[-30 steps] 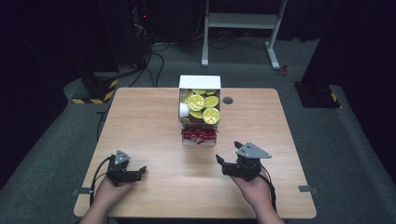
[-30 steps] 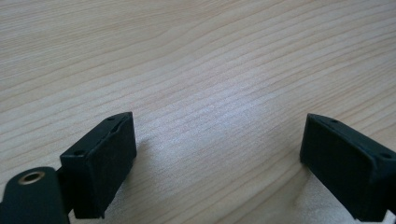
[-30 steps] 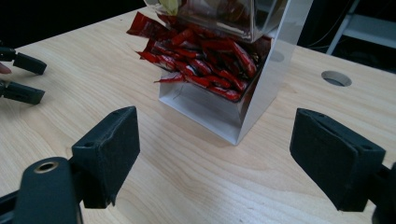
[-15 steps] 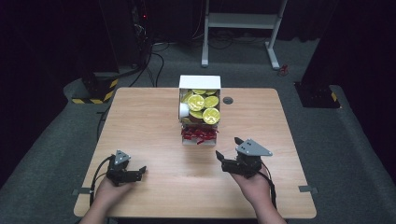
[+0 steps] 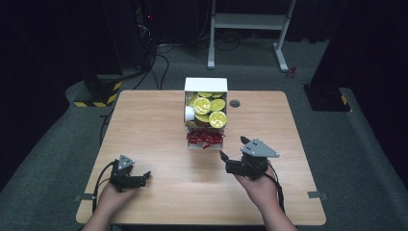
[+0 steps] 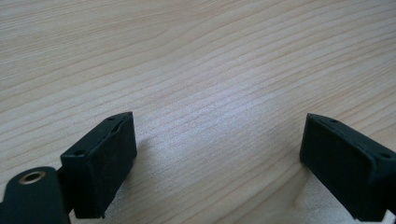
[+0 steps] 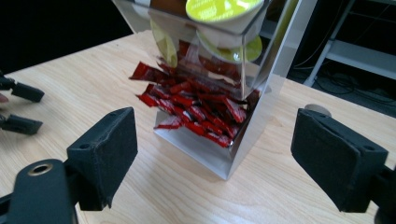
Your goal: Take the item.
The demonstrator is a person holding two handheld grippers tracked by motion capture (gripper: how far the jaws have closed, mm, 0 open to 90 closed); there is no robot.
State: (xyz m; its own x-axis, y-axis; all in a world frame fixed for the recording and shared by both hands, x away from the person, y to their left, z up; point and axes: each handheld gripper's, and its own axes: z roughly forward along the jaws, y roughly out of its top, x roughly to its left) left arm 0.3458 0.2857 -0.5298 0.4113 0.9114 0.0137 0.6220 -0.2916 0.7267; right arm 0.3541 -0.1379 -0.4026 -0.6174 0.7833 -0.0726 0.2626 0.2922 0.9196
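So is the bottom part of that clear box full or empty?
Partly full. Red packets lie heaped in the lower tray of the clear dispenser, some poking out the open front.

Lab or test room: light wooden table on grey carpet, black cables, hazard-striped base behind it.

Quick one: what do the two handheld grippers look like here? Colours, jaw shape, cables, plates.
Both are black. The left gripper and right gripper each carry a grey three-cornered plate on top, larger-looking on the right one. Black cables trail back past the wrists. In the gripper views the jaws are blocky, matte black pads with small holes in their edges; a brass-ringed hole sits in the body at lower left. Forearms are bare, no sleeves.
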